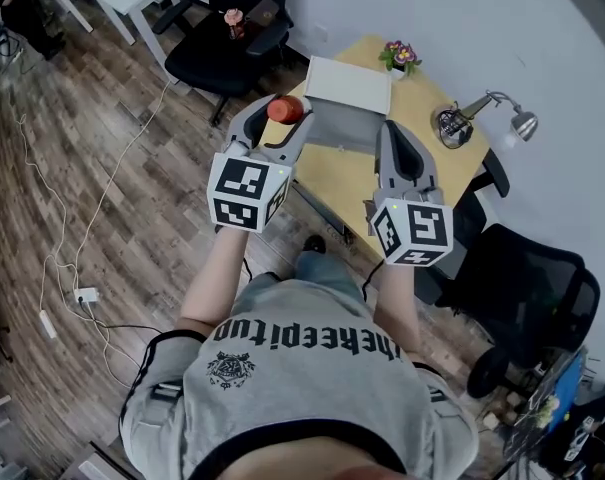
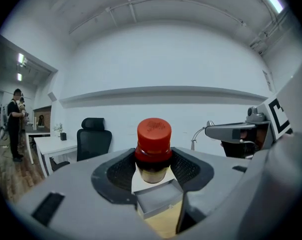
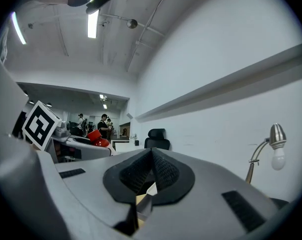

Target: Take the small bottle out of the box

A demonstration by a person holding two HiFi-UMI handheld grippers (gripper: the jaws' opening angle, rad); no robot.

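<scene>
- Left gripper [image 1: 281,116] is clamped on a small red-capped glass bottle [image 2: 153,146], above an open white cardboard box [image 1: 347,84].
- Right gripper [image 3: 151,165] has its jaws pressed together at the box's right edge.

The red-capped small bottle [image 1: 285,108] is clasped in the left gripper [image 1: 282,121] above the tabletop's [image 1: 354,178] left corner, just beside the white box [image 1: 347,86].

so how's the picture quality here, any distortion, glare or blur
Head view: fisheye with dark corners, even light. Left gripper view: the small bottle is sharp, but the wall ledge bends into an arc. Right gripper view: the ceiling strip light glares white, and the walls curve strongly.
</scene>
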